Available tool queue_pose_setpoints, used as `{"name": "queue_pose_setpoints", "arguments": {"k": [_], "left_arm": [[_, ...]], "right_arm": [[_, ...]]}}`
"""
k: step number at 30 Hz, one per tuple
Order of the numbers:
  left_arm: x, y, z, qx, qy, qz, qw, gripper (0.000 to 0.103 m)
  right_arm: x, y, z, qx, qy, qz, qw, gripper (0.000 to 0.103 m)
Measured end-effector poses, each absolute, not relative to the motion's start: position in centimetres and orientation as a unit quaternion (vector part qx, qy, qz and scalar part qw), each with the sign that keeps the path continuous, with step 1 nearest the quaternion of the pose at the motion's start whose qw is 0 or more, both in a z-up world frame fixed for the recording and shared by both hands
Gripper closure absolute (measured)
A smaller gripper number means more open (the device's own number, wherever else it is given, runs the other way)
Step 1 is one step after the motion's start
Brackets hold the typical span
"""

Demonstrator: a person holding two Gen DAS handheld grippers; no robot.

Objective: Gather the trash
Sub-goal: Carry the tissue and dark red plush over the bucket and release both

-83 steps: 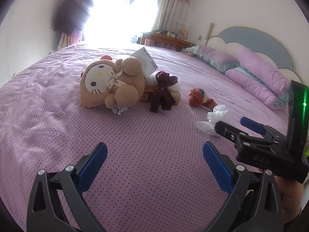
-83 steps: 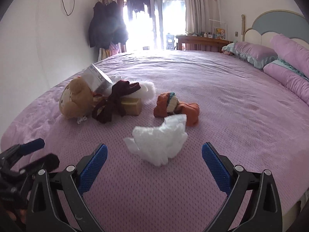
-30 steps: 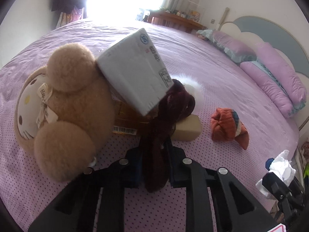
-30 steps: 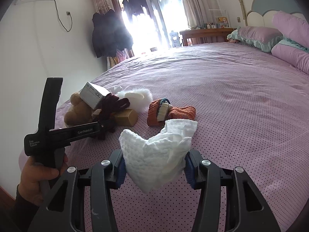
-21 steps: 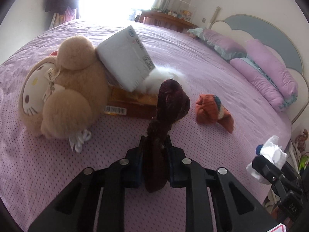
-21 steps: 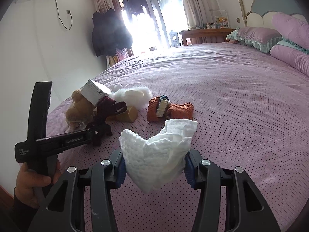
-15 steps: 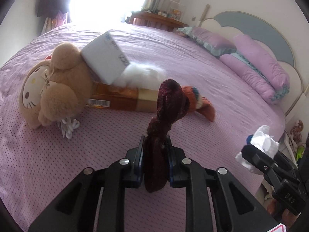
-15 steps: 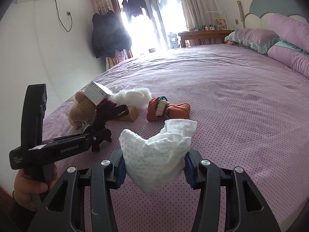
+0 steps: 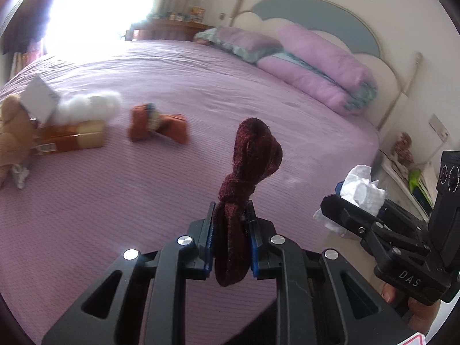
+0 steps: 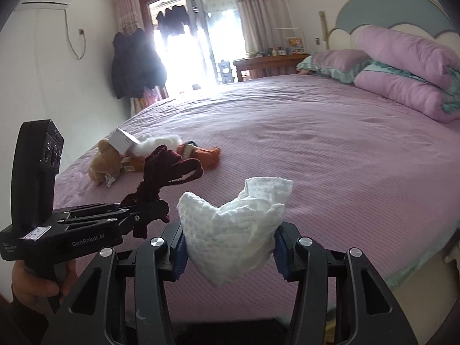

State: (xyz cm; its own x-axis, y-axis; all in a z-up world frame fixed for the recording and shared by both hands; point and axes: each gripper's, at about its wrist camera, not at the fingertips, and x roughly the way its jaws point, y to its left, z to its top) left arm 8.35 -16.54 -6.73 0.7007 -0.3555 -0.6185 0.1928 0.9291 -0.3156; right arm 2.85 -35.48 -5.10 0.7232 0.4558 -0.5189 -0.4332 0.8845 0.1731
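My left gripper (image 9: 231, 230) is shut on a knotted dark maroon cloth (image 9: 247, 169) and holds it up above the purple bed (image 9: 172, 86). The cloth also shows in the right wrist view (image 10: 166, 169), held by the left gripper (image 10: 143, 212). My right gripper (image 10: 230, 247) is shut on a crumpled white tissue (image 10: 233, 218), lifted off the bed near its foot edge. The tissue also shows in the left wrist view (image 9: 360, 189), at the right.
On the bed's left side lie a brown plush toy (image 10: 103, 158), a white box (image 9: 38, 102), white fluff (image 9: 92, 106), a gold-brown carton (image 9: 72, 138) and an orange knitted cloth (image 9: 156, 125). Purple pillows (image 9: 316, 57) rest against the headboard. The floor lies beyond the bed's right edge.
Both grippers have pulled back from the pile toward the bed's foot, each still holding its item. The left view has swung right, toward the pillows.
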Motion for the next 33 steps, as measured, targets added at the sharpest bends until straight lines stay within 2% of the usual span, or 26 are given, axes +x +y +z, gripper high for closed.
{"name": "queue_pose_setpoints", "arguments": {"k": [19, 33], "left_arm": [[4.6, -34.1, -12.5, -0.018, 0.431, -0.31, 0.847, 0.084], [3.3, -39.5, -17.8, 0.024, 0.488, -0.351, 0.798, 0.084]], "right_arm": [[-4.2, -50.8, -11.3, 0.065, 0.353, 0.075, 0.93, 0.056], [-6.2, -55.5, -17.3, 0.102, 0.426, 0.021, 0.899, 0.055]]}}
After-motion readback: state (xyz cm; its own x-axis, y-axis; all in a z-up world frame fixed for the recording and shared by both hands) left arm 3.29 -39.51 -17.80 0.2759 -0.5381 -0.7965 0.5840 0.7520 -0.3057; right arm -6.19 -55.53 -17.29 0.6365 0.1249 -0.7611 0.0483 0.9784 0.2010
